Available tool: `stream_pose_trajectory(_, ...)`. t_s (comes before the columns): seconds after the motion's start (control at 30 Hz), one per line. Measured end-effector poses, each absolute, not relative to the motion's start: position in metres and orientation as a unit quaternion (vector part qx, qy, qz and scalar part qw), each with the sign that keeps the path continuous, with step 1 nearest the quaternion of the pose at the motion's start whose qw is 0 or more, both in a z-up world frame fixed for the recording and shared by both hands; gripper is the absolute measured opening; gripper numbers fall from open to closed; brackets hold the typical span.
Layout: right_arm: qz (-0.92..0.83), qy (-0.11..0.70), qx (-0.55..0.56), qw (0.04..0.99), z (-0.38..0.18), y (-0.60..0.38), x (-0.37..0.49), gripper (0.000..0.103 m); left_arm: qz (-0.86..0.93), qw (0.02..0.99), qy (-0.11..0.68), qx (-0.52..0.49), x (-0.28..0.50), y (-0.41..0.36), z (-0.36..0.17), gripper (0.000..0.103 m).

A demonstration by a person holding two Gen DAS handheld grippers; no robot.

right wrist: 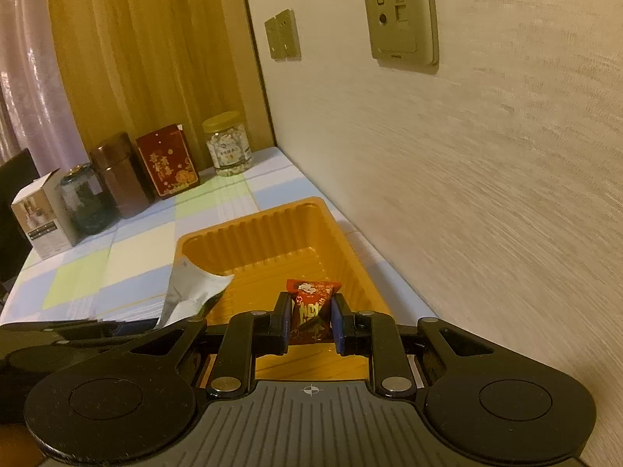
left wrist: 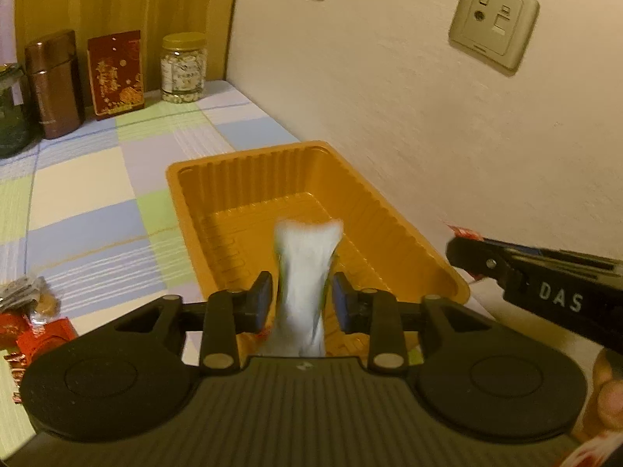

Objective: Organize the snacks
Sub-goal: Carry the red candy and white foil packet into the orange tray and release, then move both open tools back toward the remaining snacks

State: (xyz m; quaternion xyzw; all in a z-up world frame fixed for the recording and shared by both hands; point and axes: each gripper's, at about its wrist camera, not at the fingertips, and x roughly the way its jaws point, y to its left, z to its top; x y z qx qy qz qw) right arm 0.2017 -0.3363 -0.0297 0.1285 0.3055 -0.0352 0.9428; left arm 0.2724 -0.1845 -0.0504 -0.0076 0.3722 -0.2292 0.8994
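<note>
Checked cloth in pale blue, green and cream is covering the worktop (left wrist: 97, 194), which is running up against a rough cream wall (left wrist: 389, 97) with beige socket plates. We are holding both grippers over a rectangular orange tray (left wrist: 409, 241) of thin, glossy plastic with ribbed walls and a ridged floor. Our left gripper (left wrist: 300, 303) is pinching a white snack packet (left wrist: 303, 264), crinkled and flaring at its top; motion blur is smearing it, so we cannot read any print. Our right gripper (right wrist: 311, 321) is pressing its blue-padded fingers (right wrist: 338, 327) onto a small red foil-wrapped candy (right wrist: 311, 307) with gold lettering, above the tray's near end; its lower edge is disappearing behind the gripper body. More wrapped snacks (left wrist: 31, 323), red and silvery, are lying at the left edge, partly cut off. At the back we are seeing a clear jar (right wrist: 229, 144) with a yellow lid, a red box (right wrist: 167, 159), and a brown cylindrical tin (right wrist: 118, 175).
</note>
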Motion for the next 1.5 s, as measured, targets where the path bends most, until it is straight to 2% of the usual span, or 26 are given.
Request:
stream_pose_trajectory(0.73,0.008,0.314,0.140,0.939,-0.033,-0.323,0.228,0.022,-0.168,0.912,0.369,-0.058,0.249,-0.109,-0.041,0.033)
stream_pose_trajectory(0.77,0.009,0.313,0.143,0.939,-0.033,-0.323,0.229,0.028,-0.166,0.913,0.369,-0.059,0.248,-0.107,-0.040,0.033)
stream_pose_trajectory(0.8,0.007,0.311,0.145,0.939,-0.032,-0.324,0.229,0.047,-0.165,0.913,0.368,-0.059,0.247,-0.105,-0.039,0.033)
stream_pose_trajectory(0.87,0.002,0.299,0.154,0.942,-0.029,-0.326,0.225,0.066,-0.162,0.914,0.367,-0.060,0.244,-0.103,-0.038,0.033)
stream_pose_trajectory(1.2,-0.016,0.300,0.184,0.936,-0.021,-0.326,0.183,0.066,-0.145,0.918,0.363,-0.061,0.214,-0.082,-0.026,0.042)
stream_pose_trajectory(1.5,-0.008,0.294,0.163,0.942,-0.012,-0.302,0.143,0.066,-0.123,0.926,0.353,-0.057,0.179,-0.055,-0.010,0.050)
